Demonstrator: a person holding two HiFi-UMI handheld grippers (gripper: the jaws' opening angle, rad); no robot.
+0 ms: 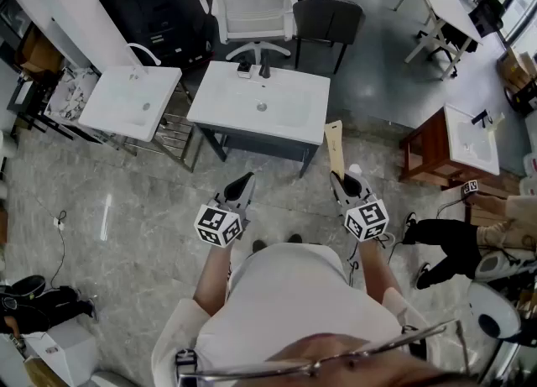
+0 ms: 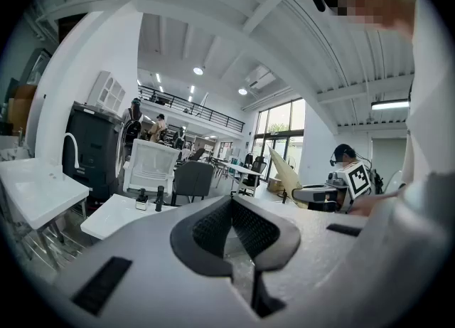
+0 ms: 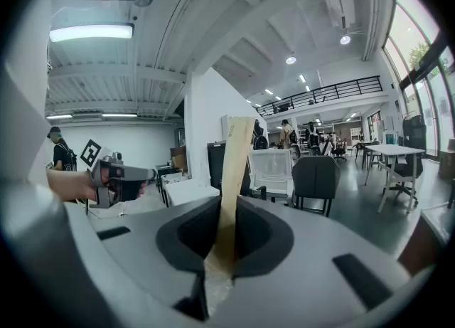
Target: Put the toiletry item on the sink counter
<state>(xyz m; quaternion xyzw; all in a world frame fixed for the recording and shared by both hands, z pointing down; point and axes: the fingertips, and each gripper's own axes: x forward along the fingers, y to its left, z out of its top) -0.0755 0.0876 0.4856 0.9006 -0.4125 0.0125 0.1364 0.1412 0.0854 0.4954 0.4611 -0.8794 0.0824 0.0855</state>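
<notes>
The left tongs (image 1: pixel 242 182) hung shut and empty above the floor. Ahead, well apart, stood the sink table (image 1: pixel 220 107). The right tongs (image 1: pixel 342 179) were clamped on the near end of a flat tan strip (image 1: pixel 335 143), which jutted forward in the air, short of the table. It looked light, thin and fairly stiff. I'd judge that pinching its flat faces suited it, though the long free end might wobble.
</notes>
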